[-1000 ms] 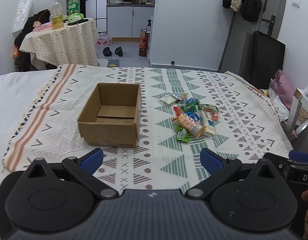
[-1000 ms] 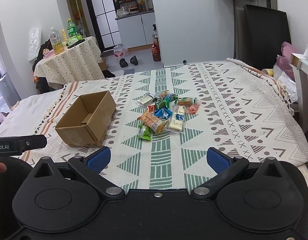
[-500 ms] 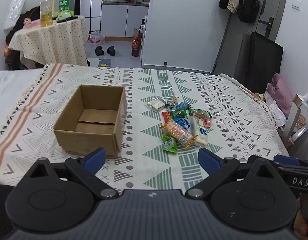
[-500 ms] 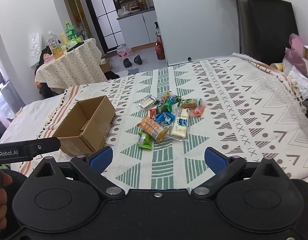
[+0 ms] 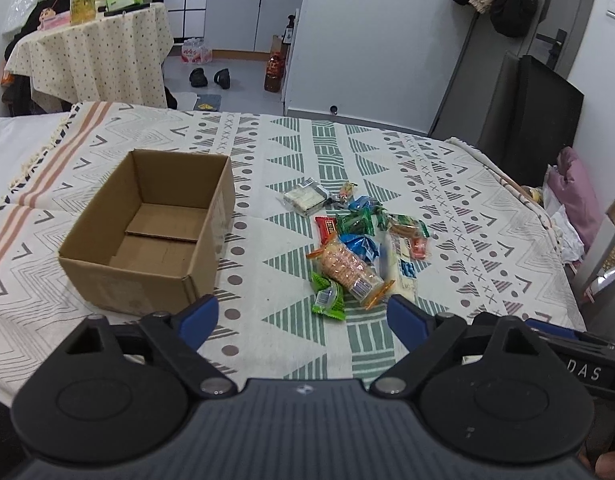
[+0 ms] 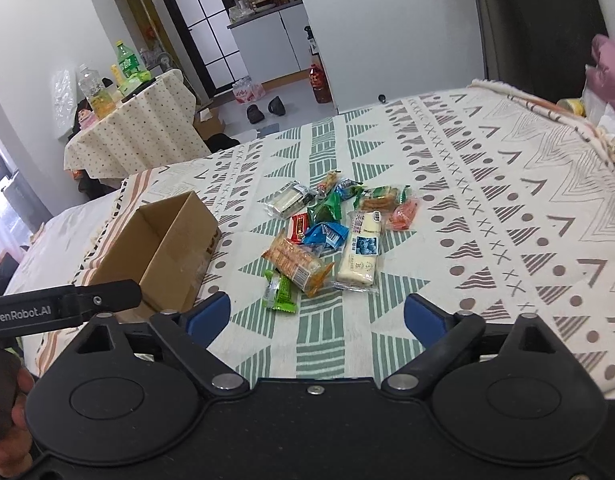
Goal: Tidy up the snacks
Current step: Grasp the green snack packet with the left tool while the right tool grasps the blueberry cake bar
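Our left gripper (image 5: 301, 314) hangs wide open and empty over the near edge of the bed (image 5: 459, 184), and our right gripper (image 6: 317, 314) is just as open, nothing between its fingers either. Both have pushed in closer over the last second: the snacks (image 5: 359, 240) now sit bigger and lower in both views, and the right gripper lines up almost dead on the green packet (image 6: 281, 290) at the near end of the pile. The left view has swung so the box (image 5: 155, 226) sits off to the left instead of straight ahead. The box is still bare inside, and the snacks lie in a loose heap just to its right on the patterned cover, untouched. So we reckon this is the approach, with the first pick, likely that green packet or the cracker pack (image 6: 295, 260), not yet made.
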Tool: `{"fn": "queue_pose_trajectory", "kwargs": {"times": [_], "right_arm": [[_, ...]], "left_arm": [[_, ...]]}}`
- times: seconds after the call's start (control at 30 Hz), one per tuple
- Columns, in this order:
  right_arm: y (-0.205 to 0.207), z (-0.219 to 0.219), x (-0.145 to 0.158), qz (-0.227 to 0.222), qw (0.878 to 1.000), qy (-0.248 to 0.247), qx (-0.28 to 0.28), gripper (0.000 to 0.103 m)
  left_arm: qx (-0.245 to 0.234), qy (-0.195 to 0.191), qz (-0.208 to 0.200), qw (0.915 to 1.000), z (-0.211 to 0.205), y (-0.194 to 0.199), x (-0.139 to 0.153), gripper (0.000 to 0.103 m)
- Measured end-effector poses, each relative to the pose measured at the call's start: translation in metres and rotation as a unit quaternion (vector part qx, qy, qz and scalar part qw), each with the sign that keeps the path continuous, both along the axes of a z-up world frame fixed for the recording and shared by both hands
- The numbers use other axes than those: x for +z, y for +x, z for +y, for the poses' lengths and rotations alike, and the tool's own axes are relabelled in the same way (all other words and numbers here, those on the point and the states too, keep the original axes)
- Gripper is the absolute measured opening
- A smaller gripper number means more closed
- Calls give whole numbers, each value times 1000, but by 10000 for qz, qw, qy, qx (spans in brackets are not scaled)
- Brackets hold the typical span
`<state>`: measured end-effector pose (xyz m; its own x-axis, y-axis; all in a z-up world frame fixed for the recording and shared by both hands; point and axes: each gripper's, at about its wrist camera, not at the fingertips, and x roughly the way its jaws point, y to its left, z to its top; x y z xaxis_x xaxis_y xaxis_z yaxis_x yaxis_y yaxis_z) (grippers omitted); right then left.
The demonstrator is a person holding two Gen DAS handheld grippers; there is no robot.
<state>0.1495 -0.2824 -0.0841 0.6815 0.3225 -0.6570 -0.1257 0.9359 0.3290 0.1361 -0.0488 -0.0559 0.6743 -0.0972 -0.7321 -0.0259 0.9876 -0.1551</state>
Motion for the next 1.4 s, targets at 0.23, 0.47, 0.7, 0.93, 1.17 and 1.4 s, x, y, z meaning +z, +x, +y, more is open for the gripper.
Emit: {"fn": "queue_pose_trajectory", "kwargs": {"times": [0.23,0.47,0.7,0.93,1.17,1.4], "right_arm": [[28,-6,-19,221,9996,177,-8,75],[54,-13,-41,450,9984,350,-64,65],[79,-17,-63,678,9967,432,-111,60],[102,-18,-81,829,9955,456,-93,54],[124,-21,-99,947,9944,460,-132,51],[135,-17,-112,999,9939,463,-85,49]], "left_arm": [[23,-68,249,9997,-8,30,-20,77],[29,-131,510,9986,-14,57,-42,68],[12,-220,767,9968,-21,87,-68,63],[42,-302,994,9946,-25,113,-92,58],[25,-333,1228,9919,-26,133,-117,54],[-46,-429,1396,9893,-27,146,-133,49]]}}
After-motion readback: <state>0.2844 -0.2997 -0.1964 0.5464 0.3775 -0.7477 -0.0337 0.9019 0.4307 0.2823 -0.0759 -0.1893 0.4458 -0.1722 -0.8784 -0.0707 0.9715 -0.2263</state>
